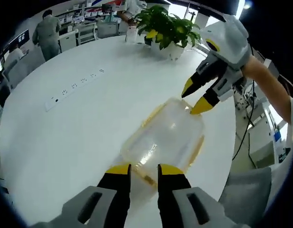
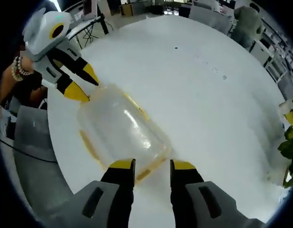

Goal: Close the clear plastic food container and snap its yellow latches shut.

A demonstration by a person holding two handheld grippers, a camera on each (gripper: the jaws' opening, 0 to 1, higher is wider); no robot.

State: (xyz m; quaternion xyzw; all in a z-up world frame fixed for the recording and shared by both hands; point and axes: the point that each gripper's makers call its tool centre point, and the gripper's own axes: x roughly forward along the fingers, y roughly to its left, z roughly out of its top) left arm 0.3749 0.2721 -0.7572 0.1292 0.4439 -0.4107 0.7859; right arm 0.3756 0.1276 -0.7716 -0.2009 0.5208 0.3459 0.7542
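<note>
The clear plastic food container (image 1: 168,135) lies on the white table (image 1: 65,137), lid on, with yellow trim along its rim. My left gripper (image 1: 145,168) stands open at its near end, the container's edge just between the yellow tips. My right gripper (image 1: 194,97) reaches in from the right, open, its lower tip touching the far end. In the right gripper view the container (image 2: 120,126) stretches away from my right gripper (image 2: 152,165), whose jaws straddle its near edge. The left gripper (image 2: 84,83) sits open at the far end.
A potted green plant (image 1: 168,26) stands at the table's far side, and a white power strip (image 1: 75,88) lies to the left. A grey chair (image 2: 34,156) stands beside the table edge. A person (image 1: 46,33) stands far off among desks.
</note>
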